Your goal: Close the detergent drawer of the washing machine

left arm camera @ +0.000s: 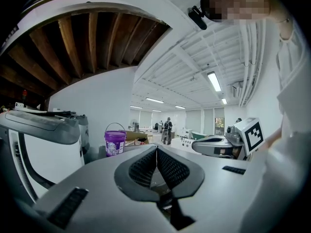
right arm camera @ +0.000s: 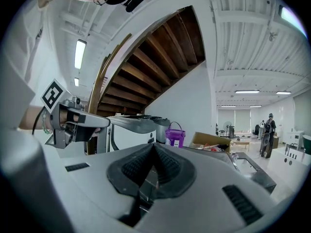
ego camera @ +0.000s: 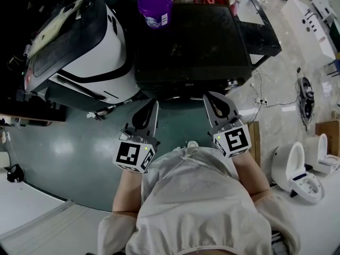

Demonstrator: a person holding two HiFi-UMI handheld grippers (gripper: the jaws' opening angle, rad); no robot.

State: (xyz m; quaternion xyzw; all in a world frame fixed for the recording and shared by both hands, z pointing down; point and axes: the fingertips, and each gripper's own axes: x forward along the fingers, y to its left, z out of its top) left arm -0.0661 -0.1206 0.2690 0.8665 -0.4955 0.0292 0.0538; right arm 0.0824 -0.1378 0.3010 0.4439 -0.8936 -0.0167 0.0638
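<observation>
Here, holds left tool [ego camera: 154, 104] and right tool [ego camera: 209, 96], both clenched and empty, side by side just before dark washing machine [ego camera: 191, 47] topped by purple bucket [ego camera: 155, 8]; cannot make out detergent drawer.

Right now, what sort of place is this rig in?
Probably an appliance test workshop, not a home: a black washing machine standing in the open, loose toilets beside it, and rows of ceiling strip lights overhead.
</observation>
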